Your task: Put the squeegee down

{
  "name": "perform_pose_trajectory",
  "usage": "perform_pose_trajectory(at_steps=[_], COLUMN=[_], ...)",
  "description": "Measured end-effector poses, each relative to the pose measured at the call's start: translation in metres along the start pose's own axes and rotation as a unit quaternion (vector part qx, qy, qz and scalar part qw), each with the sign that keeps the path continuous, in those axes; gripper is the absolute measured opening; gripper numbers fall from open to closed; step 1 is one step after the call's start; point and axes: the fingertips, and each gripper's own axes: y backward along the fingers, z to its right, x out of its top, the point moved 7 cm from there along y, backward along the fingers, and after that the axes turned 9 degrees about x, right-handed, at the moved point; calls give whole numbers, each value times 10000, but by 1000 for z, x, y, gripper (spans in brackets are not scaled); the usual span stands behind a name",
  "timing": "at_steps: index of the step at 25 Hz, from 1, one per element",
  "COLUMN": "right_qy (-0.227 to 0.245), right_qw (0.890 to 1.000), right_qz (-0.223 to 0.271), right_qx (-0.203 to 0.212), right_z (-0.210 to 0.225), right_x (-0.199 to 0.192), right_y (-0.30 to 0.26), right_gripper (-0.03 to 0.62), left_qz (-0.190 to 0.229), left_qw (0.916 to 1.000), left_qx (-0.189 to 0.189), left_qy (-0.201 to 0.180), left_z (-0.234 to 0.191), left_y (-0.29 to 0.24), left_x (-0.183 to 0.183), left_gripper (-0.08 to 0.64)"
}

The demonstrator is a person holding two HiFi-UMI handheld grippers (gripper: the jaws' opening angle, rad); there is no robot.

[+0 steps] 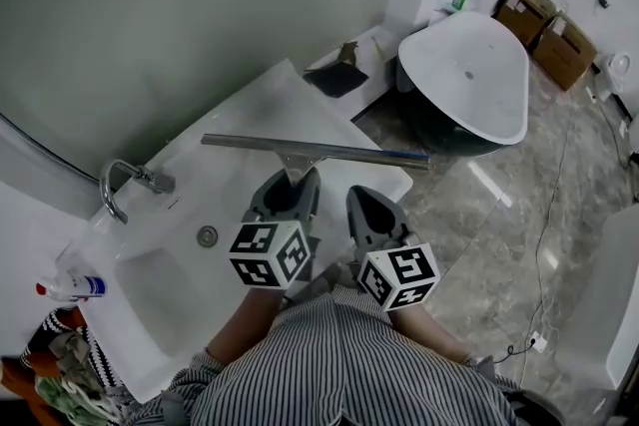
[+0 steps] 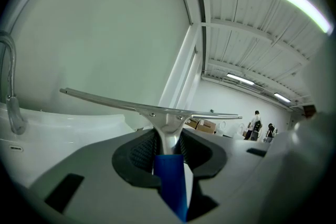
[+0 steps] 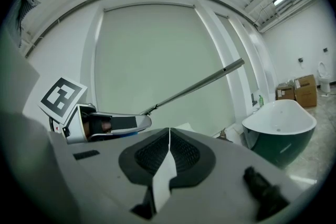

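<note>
A squeegee (image 1: 310, 153) with a long metal blade and a blue handle is held level over the white counter (image 1: 270, 105). My left gripper (image 1: 290, 187) is shut on the squeegee's neck; in the left gripper view the blade (image 2: 152, 108) spreads across in front of the jaws and the blue handle (image 2: 170, 178) runs back between them. My right gripper (image 1: 371, 213) hangs beside the left one, to its right, shut with nothing in it. In the right gripper view its jaws (image 3: 169, 136) meet edge to edge, and the squeegee blade (image 3: 194, 86) slants above the left gripper (image 3: 105, 124).
A white sink basin (image 1: 165, 289) with a chrome tap (image 1: 125, 185) lies left of the grippers. A spray bottle (image 1: 72, 287) and crumpled cloths (image 1: 60, 364) sit at the lower left. A dark dustpan (image 1: 334, 75) rests on the counter's far end. A freestanding bathtub (image 1: 469, 80) stands at right.
</note>
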Motion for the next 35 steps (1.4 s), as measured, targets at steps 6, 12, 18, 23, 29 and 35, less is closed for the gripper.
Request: perform_pose_trajectory(at_steps=[6, 12, 18, 23, 29, 35], right_qy=[-60, -173, -323, -445, -482, -503], right_qw=[10000, 9998, 9989, 9980, 9966, 9951], right_qz=[-24, -71, -277, -412, -634, -818], right_qx=[71, 118, 199, 199, 217, 230], right_z=[23, 44, 56, 67, 80, 99], right_x=[9, 15, 5, -1, -10, -18], right_y=[-10, -20, -28, -34, -36, -43], right_gripper=[17, 17, 17, 17, 17, 17], left_qz=[-138, -216, -404, -610, -751, -897], left_qw=[9998, 9995, 9987, 9977, 9965, 9951], left_qx=[107, 244, 301, 290, 359, 411], left_qy=[-27, -51, -78, -108, -14, -64], left_z=[5, 7, 8, 8, 6, 1], left_y=[-20, -36, -54, -70, -91, -109], left_x=[2, 6, 0, -7, -16, -29], left_gripper=[130, 130, 130, 130, 130, 130])
